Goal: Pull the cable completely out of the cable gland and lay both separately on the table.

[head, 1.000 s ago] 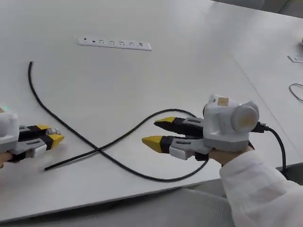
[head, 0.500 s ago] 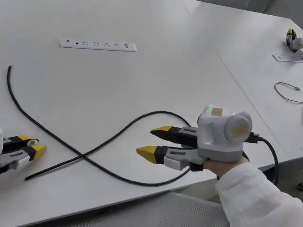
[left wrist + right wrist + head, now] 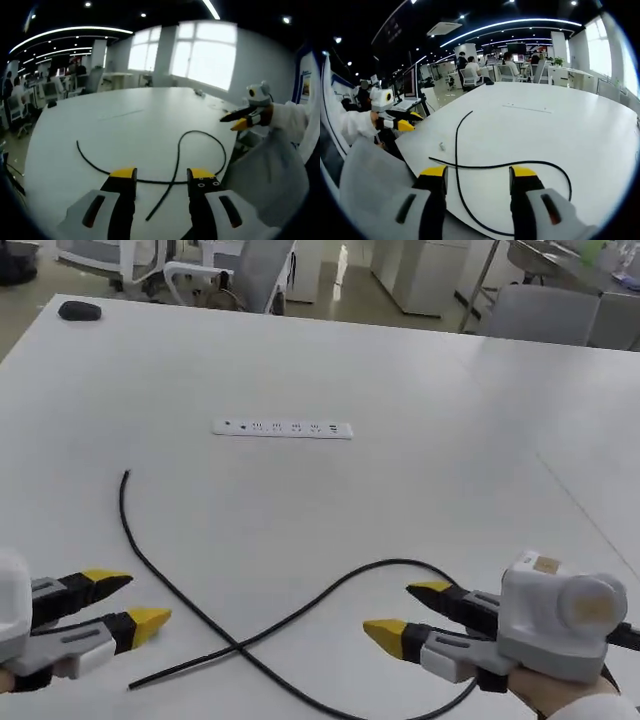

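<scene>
bright ceiling strips, window glare, soft shadows, fisheye bending at edges, mild blur

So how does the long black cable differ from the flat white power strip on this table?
The black cable is thin, curved and crosses itself; the white power strip is a straight flat bar. The cable lies nearer the head camera and is much longer than the strip. Both rest loose on the white table.
</scene>
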### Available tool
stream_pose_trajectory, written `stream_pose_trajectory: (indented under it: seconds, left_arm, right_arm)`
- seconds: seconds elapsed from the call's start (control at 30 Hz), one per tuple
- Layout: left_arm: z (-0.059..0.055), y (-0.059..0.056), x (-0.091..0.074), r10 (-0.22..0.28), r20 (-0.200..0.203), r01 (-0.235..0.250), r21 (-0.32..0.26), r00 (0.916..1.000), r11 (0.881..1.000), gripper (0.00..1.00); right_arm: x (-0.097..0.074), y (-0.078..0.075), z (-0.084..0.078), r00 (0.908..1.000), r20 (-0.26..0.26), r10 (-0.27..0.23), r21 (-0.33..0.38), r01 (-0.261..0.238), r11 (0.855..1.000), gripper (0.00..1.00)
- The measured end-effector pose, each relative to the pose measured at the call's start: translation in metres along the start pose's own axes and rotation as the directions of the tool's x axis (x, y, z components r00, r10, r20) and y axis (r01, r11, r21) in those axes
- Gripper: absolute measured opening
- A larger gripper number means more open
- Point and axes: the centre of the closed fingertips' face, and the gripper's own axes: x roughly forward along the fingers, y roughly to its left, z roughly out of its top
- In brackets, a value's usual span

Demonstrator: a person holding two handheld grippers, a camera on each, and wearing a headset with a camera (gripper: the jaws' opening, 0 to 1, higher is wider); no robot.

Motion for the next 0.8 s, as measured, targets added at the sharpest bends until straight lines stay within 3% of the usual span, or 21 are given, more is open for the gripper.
stream_pose_trajectory:
  seconds: [0.07, 0.13, 0.2, 0.3, 0.4, 0.57, 0.8]
  left_arm:
    - [0.003, -0.009, -0.006, 0.004, -0.002, -0.004, -0.006, 1.0000, 1.000, 0.44]
    - [0.007, -0.022, -0.012, 0.002, 0.019, -0.002, -0.022, 0.9998, 1.000, 0.44]
    - [0.006, -0.028, -0.012, 0.005, 0.032, -0.004, -0.020, 0.9995, 1.000, 0.45]
    - [-0.002, -0.028, -0.009, 0.011, 0.026, -0.010, -0.027, 0.9996, 1.000, 0.45]
    - [-0.006, -0.030, -0.010, 0.016, 0.027, -0.015, -0.033, 0.9995, 0.999, 0.44]
    - [-0.011, -0.030, -0.006, 0.010, 0.049, -0.008, -0.035, 0.9987, 0.999, 0.44]
    - [-0.009, -0.020, -0.002, 0.030, 0.068, -0.025, -0.065, 0.9973, 0.998, 0.49]
  right_arm:
    - [-0.003, -0.003, 0.001, 1.0000, 0.002, -0.005, 0.000, 0.005, 1.000, 0.50]
    - [-0.006, -0.004, 0.004, 0.9998, 0.014, -0.015, 0.003, 0.015, 1.000, 0.50]
    - [-0.005, -0.002, 0.005, 0.9995, 0.029, -0.012, 0.013, 0.012, 1.000, 0.49]
    - [0.002, 0.001, 0.002, 0.9996, 0.026, 0.005, 0.022, -0.006, 1.000, 0.49]
    - [0.009, 0.009, -0.004, 0.9997, -0.010, 0.021, -0.002, -0.021, 1.000, 0.49]
    - [0.015, 0.016, -0.004, 0.9999, 0.003, 0.016, 0.010, -0.016, 1.000, 0.50]
    - [0.019, 0.020, -0.018, 0.9990, -0.041, -0.017, -0.007, 0.016, 1.000, 0.49]
